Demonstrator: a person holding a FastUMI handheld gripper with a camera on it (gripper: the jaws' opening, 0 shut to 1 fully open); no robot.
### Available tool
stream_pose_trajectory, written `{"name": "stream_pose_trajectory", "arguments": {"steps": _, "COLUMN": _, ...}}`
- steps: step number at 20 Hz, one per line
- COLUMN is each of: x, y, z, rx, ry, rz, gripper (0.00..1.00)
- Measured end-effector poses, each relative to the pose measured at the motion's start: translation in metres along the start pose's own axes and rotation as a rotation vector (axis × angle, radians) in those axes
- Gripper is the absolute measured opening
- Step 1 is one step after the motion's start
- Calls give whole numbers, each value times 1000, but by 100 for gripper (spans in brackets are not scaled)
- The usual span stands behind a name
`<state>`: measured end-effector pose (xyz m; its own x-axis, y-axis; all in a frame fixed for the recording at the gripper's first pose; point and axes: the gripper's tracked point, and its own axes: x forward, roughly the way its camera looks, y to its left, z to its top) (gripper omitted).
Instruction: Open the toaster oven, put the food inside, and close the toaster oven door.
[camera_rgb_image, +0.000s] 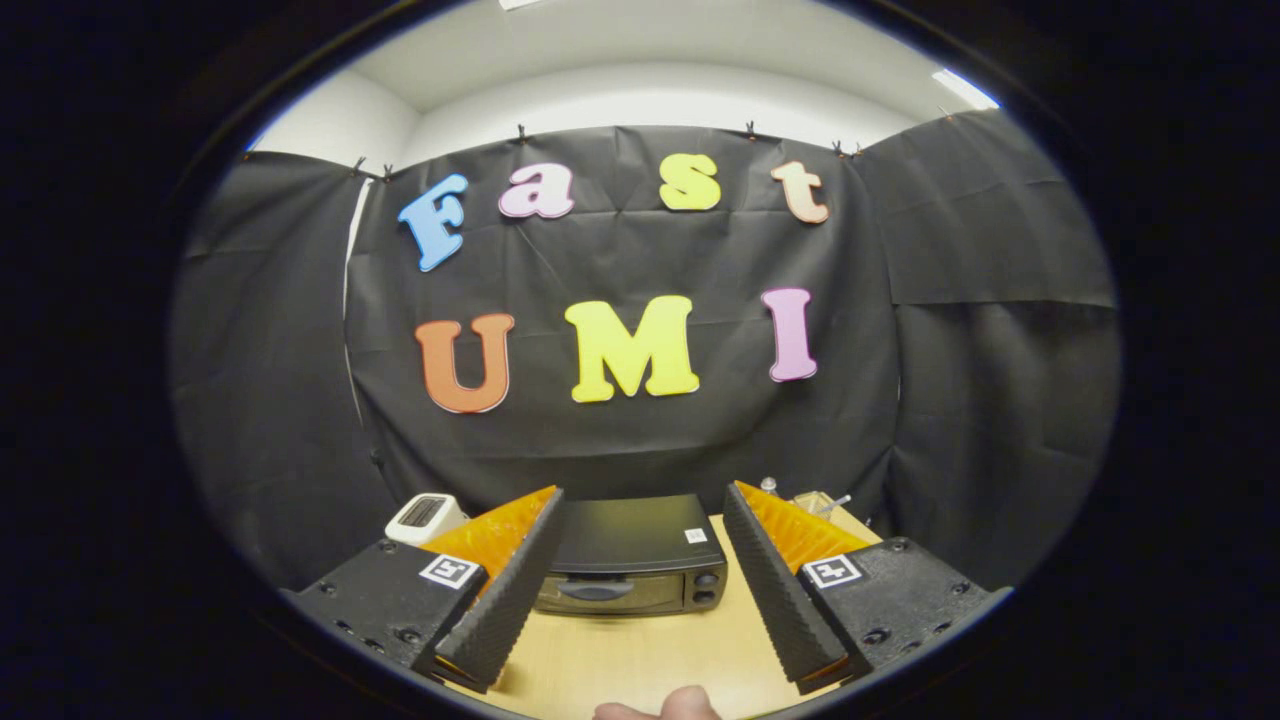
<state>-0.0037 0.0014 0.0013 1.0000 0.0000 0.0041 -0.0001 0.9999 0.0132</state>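
A black toaster oven (634, 560) stands on the wooden table (640, 655), beyond and between my fingers, with its glass door closed and its handle facing me. My gripper (640, 495) is open, held well above the table, with nothing between its orange-backed black fingers (515, 585). A rounded pale item (660, 705), partly cut off, lies on the table nearest me, below the fingers; I cannot tell what it is.
A small white appliance (425, 517) sits left of the oven, partly behind the left finger. Clear glassware (815, 502) stands at the back right behind the right finger. Black cloth walls close the booth behind and at both sides.
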Motion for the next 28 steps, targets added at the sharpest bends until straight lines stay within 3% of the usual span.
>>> {"name": "stream_pose_trajectory", "arguments": {"steps": 17, "x": 25, "y": 20, "z": -12, "rx": 27, "ry": 33, "rz": 31, "gripper": 100}}
{"name": "stream_pose_trajectory", "arguments": {"steps": 21, "x": 51, "y": 30, "z": -37, "rx": 23, "ry": 69, "rz": 46, "gripper": 100}}
{"name": "stream_pose_trajectory", "arguments": {"steps": 28, "x": 134, "y": 45, "z": -126, "rx": -15, "ry": 189, "rz": 64, "gripper": 100}}
